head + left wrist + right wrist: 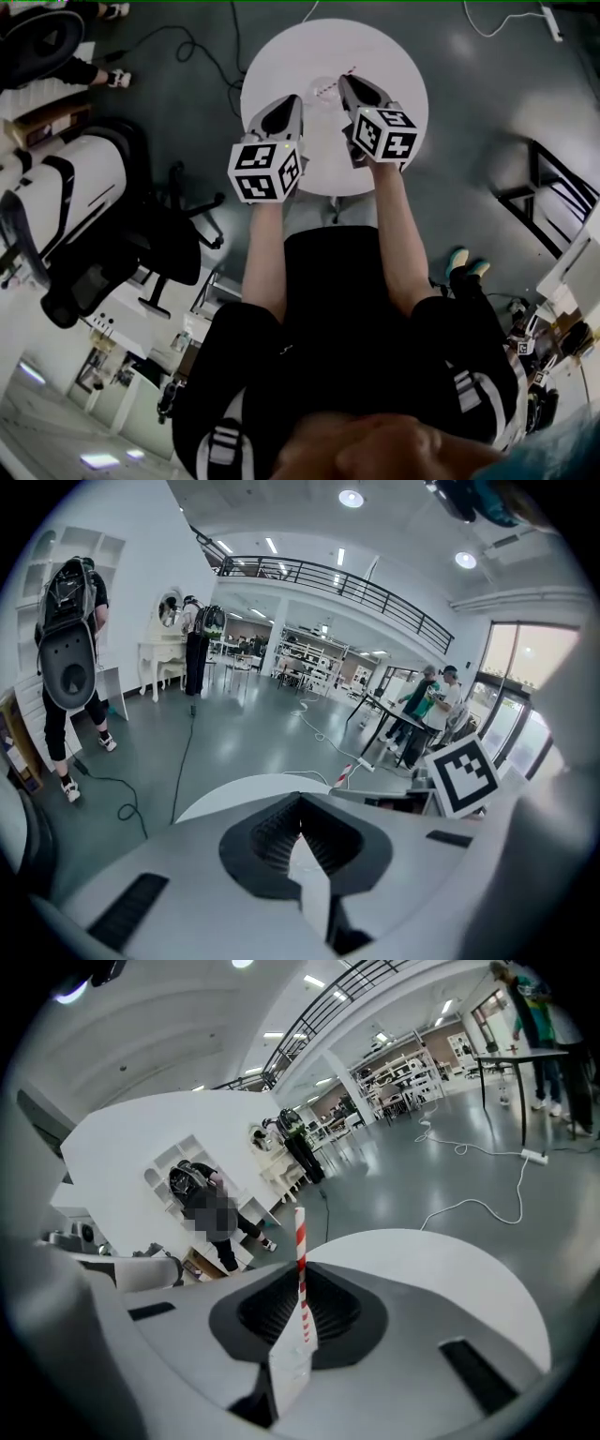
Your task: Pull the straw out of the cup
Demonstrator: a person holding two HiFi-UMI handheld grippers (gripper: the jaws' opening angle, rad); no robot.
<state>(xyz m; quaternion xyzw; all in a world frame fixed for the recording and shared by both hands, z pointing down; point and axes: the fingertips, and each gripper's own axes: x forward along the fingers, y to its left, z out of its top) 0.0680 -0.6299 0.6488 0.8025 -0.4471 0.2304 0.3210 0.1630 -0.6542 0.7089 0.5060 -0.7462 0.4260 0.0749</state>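
Nearest the head camera are the person's two forearms, each holding a tool by its marker cube (264,171) above a round white table (281,47). The left gripper (293,101) and right gripper (345,82) point inward at each other, tips near but apart. From up there the jaws are too small to read, so the gripper views do the work. The right gripper view shows its jaws pinching the red-and-white straw (300,1241), which runs up between the ribbed pads and pokes out well past the tips. The left gripper view shows its jaws pressed together with no straw between them, and the other tool's cube off to its right. Only the head view shows the straw lying slanted between the two tips, its lower end by a faint clear cup (316,91) just beside the left tip. Whether the straw's end is inside the cup is too faint to tell. Further out there's grey floor with a black cable (202,52) and an office chair (112,234), and the left gripper view catches a balcony railing (328,578) at the far end.
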